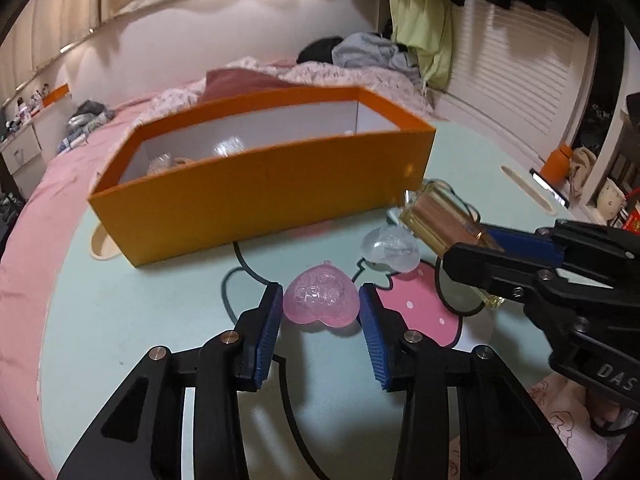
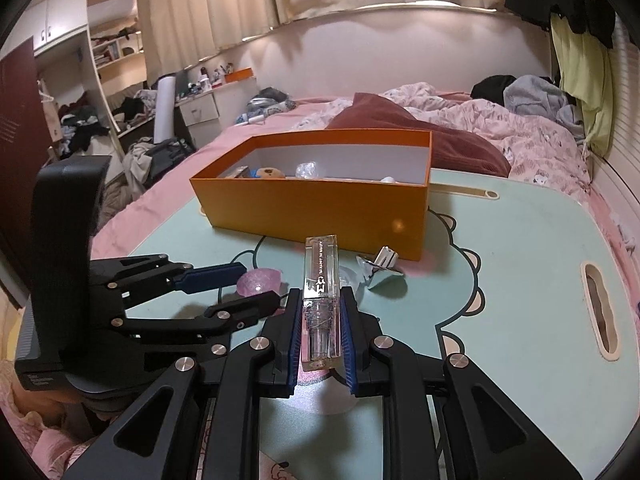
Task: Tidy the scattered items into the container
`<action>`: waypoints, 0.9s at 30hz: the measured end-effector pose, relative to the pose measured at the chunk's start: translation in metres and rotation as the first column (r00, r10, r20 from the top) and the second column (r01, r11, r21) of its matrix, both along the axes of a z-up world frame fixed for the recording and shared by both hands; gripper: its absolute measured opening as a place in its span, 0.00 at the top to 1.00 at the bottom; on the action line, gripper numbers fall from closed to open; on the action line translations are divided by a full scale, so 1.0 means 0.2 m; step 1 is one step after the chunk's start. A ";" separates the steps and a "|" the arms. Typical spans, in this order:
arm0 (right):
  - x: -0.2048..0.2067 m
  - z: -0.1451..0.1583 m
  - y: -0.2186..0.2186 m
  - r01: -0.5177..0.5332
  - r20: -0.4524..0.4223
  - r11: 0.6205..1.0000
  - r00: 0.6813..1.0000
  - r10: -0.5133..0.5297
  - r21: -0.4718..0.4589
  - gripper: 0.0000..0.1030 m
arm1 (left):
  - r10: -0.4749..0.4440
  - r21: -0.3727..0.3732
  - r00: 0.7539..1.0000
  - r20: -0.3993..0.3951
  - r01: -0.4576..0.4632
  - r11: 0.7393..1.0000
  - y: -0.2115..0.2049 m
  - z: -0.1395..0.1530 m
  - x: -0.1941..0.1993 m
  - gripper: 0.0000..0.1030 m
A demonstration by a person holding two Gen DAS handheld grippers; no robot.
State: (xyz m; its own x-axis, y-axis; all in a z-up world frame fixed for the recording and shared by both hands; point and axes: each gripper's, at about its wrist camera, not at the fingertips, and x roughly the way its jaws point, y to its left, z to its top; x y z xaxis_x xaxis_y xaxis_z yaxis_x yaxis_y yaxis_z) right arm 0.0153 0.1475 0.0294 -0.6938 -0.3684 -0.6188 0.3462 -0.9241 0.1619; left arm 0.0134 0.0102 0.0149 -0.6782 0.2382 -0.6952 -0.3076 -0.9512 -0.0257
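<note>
Blue-padded left gripper stood wide around the pink heart on the table, needing only a squeeze, while the right gripper clamped the clear bottle, due for the orange box.

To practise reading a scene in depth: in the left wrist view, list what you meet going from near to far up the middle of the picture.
left gripper → pink heart-shaped case between its open fingers → orange box → rumpled bedding → pale wall
</note>
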 end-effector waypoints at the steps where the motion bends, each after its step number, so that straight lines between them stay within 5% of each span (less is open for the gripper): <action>1: 0.00 0.00 0.00 0.001 -0.004 1.000 1.000 -0.001 0.000 0.84 | 0.009 0.007 1.000 -0.029 -0.009 1.000 -0.01 0.02 0.03 0.61; 8: 0.01 0.00 0.00 0.000 -0.010 1.000 1.000 0.000 0.003 0.84 | 0.098 0.087 0.979 -0.179 -0.083 0.993 -0.14 0.13 0.20 0.61; 27: 0.01 -0.01 -0.01 -0.005 -0.007 1.000 1.000 0.005 0.015 0.84 | 0.115 0.116 0.982 -0.152 -0.098 0.988 -0.16 0.10 0.20 0.61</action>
State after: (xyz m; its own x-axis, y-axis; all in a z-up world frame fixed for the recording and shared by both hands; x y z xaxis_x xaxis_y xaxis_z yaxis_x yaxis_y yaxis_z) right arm 0.0171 0.1446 0.0283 -0.6964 -0.3624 -0.6194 0.3521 -0.9247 0.1451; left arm 0.0528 -0.0226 0.0346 -0.8028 0.2260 -0.5518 -0.2129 -0.9730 -0.0888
